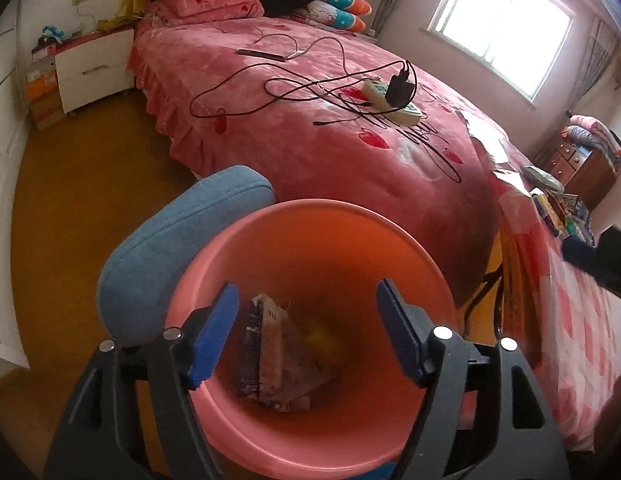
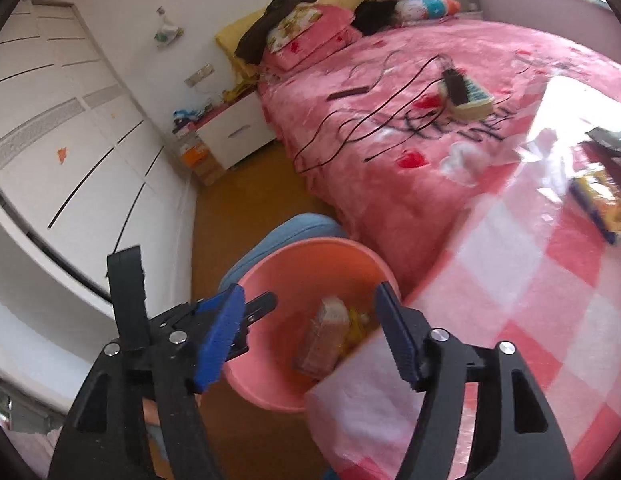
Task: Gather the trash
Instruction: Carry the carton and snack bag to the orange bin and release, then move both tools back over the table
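A pink bin [image 1: 310, 240] stands on the floor beside the bed. Crumpled wrappers [image 1: 274, 352] and something yellow [image 1: 320, 336] lie at its bottom. My left gripper [image 1: 306, 336] is open and empty, held right above the bin's mouth. In the right wrist view the bin [image 2: 270, 276] sits below and ahead, with a wrapper [image 2: 326, 336] inside. My right gripper [image 2: 310, 336] is open and empty above the bin's near side. The left gripper's tool [image 2: 214, 320] shows at the bin's left rim. A yellow and blue packet [image 2: 602, 200] lies on the checked cloth at the right.
A blue cushioned stool [image 1: 178, 248] touches the bin's left side. The pink bed [image 1: 330, 128] carries a power strip [image 1: 390, 96] and black cables. A table with a checked cloth [image 2: 510, 280] is at the right. White wardrobes [image 2: 70, 120] and a nightstand [image 1: 90, 68] line the far wall.
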`<action>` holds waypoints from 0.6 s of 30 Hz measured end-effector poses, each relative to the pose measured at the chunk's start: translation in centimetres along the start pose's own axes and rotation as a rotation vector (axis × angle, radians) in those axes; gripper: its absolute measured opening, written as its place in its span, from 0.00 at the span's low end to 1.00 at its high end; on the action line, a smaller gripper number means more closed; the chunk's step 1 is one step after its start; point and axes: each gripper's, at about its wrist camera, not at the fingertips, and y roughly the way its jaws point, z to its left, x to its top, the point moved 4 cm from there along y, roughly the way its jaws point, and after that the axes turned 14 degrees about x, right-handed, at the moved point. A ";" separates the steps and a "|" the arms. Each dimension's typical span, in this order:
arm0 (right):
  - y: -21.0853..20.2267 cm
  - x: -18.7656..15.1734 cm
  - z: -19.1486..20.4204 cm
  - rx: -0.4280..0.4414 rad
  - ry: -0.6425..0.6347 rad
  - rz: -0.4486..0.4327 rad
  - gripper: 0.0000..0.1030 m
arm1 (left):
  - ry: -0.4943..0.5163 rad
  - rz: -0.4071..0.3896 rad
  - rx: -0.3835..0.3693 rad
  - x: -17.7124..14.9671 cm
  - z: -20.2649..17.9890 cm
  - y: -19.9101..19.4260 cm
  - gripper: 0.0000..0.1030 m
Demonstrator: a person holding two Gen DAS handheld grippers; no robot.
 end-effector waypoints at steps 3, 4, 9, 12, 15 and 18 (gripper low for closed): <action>-2.1 0.3 -1.2 -0.041 0.023 -0.058 0.79 | 0.002 -0.016 -0.005 0.4 -0.5 -0.3 0.74; -2.6 0.2 -1.5 -0.053 0.026 -0.071 0.79 | 0.007 -0.030 -0.010 0.6 -0.8 -0.7 0.77; -5.8 -0.3 -3.7 -0.125 0.061 -0.135 0.79 | 0.043 -0.102 -0.035 1.2 -2.2 -2.6 0.78; -7.5 -0.8 -5.2 -0.161 0.088 -0.164 0.79 | 0.062 -0.116 -0.059 1.5 -3.4 -3.5 0.78; -8.9 -1.4 -6.3 -0.175 0.112 -0.185 0.79 | 0.101 -0.132 -0.070 1.8 -5.0 -4.4 0.78; -10.1 -2.0 -7.2 -0.193 0.130 -0.197 0.79 | 0.147 -0.144 -0.082 2.0 -6.8 -5.4 0.78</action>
